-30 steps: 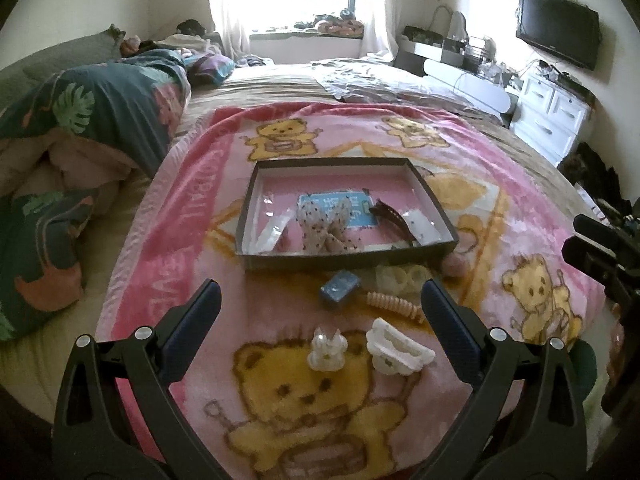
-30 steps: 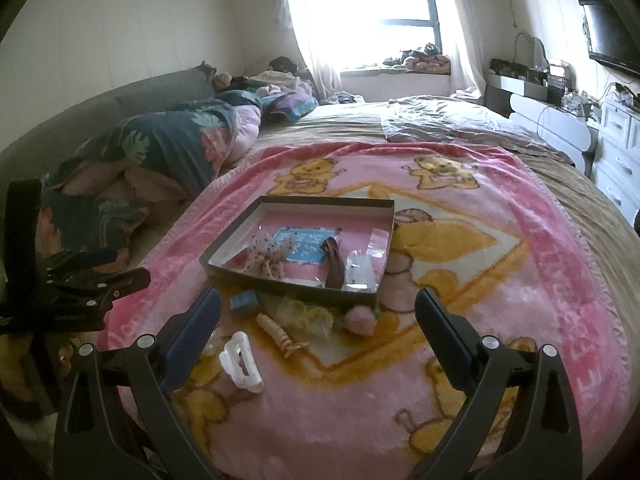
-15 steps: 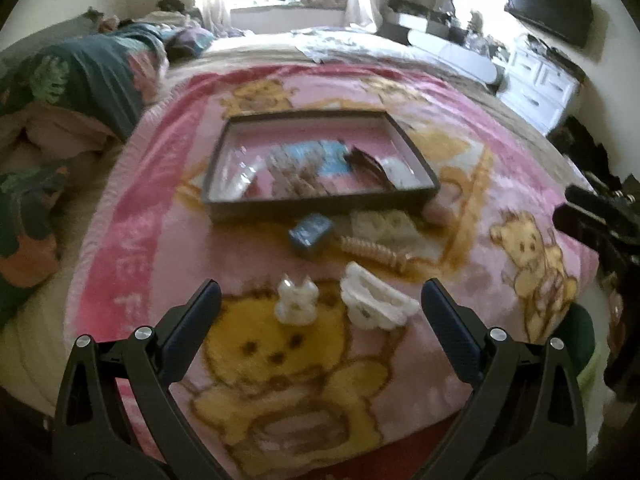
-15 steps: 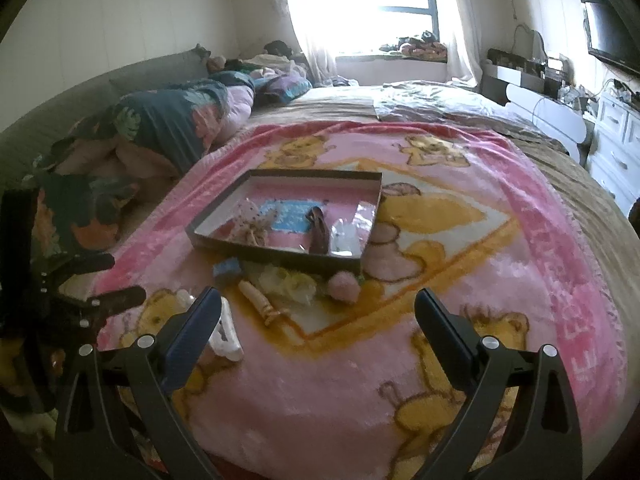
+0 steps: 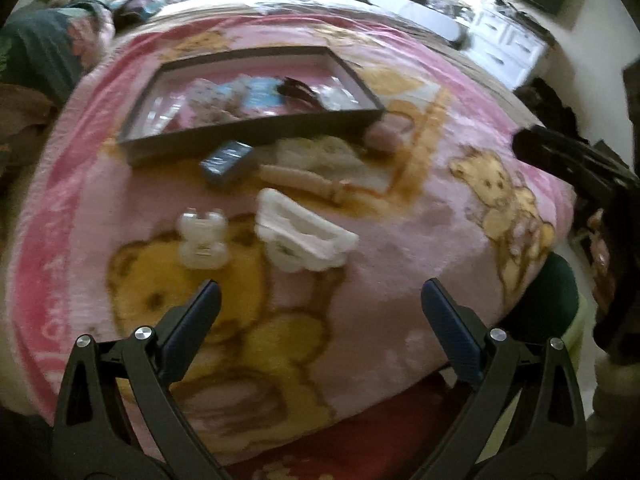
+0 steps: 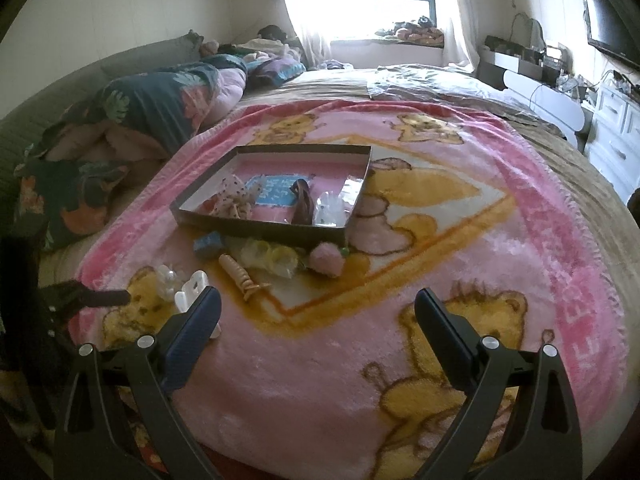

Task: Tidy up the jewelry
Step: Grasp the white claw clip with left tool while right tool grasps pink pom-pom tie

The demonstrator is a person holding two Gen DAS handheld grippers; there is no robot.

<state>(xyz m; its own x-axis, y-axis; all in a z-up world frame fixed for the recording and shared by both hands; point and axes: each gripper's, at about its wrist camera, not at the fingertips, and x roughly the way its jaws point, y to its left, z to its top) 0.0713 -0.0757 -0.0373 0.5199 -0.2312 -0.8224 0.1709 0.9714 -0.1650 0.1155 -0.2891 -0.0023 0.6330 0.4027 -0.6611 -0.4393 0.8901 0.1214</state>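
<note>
A big white clip lies on the pink blanket, short of the tray at twelve o'clock. A small clip sits at its nine. The left gripper hangs spread wide and empty; so does the right gripper. The plush pile may snag a clip's teeth, or a pinch off-center may flip it.
</note>
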